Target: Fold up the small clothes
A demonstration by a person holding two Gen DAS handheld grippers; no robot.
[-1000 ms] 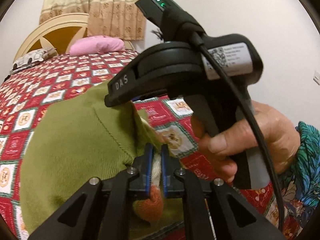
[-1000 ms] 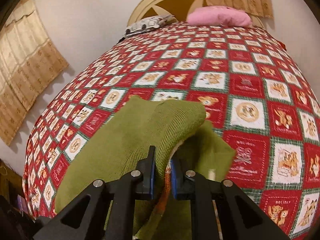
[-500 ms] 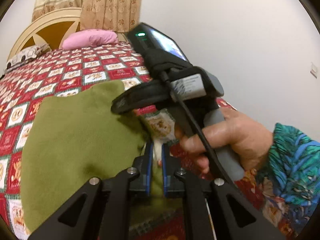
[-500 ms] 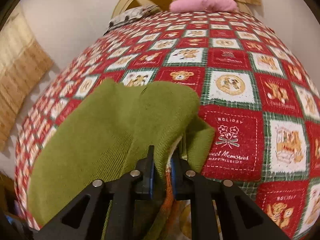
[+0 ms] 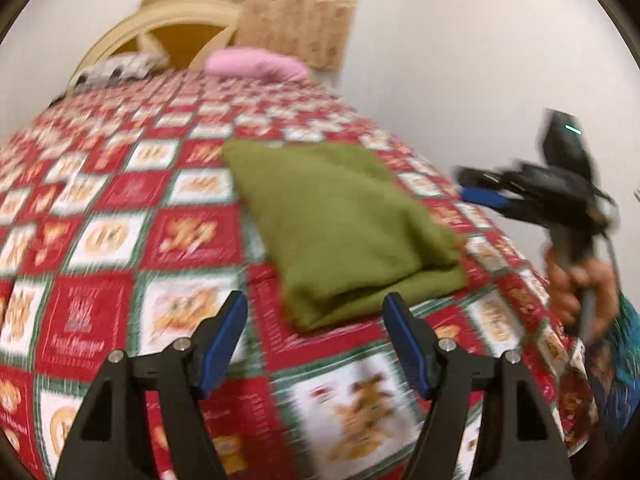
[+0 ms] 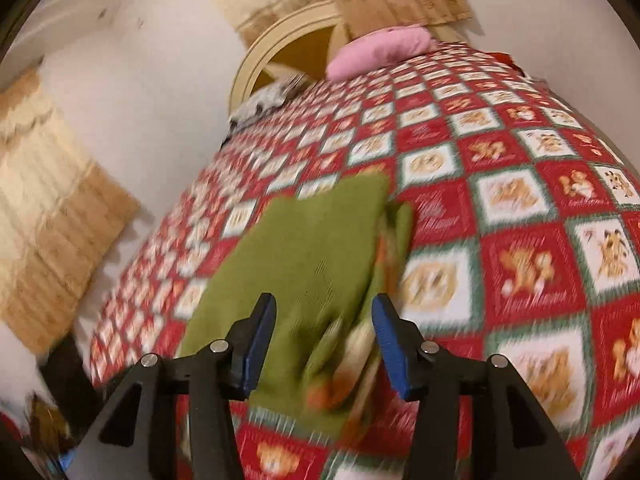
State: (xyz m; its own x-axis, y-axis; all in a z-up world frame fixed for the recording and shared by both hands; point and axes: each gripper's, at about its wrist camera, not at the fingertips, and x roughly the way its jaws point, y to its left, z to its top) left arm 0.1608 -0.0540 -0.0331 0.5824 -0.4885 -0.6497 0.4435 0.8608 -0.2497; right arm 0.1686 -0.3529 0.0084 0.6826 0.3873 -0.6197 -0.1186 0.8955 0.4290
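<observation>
A small olive-green knit garment (image 5: 340, 224) lies folded on the red patchwork bedspread (image 5: 120, 208). In the right wrist view the garment (image 6: 316, 264) shows an orange and white inner edge along its right side. My left gripper (image 5: 316, 340) is open and empty, just in front of the garment's near edge. My right gripper (image 6: 324, 344) is open and empty, above the garment's near end. The right gripper also shows in the left wrist view (image 5: 492, 192), held in a hand at the right, apart from the garment. Both views are motion-blurred.
A pink pillow (image 5: 256, 64) and a patterned pillow (image 5: 116, 68) lie at the cream headboard (image 5: 176, 20). White walls and beige curtains (image 6: 52, 232) surround the bed. The bed's right edge runs near the holding hand (image 5: 580, 292).
Both grippers have opened and let go of the green garment. They have pulled back from it. The garment now lies folded flat on the bedspread.
</observation>
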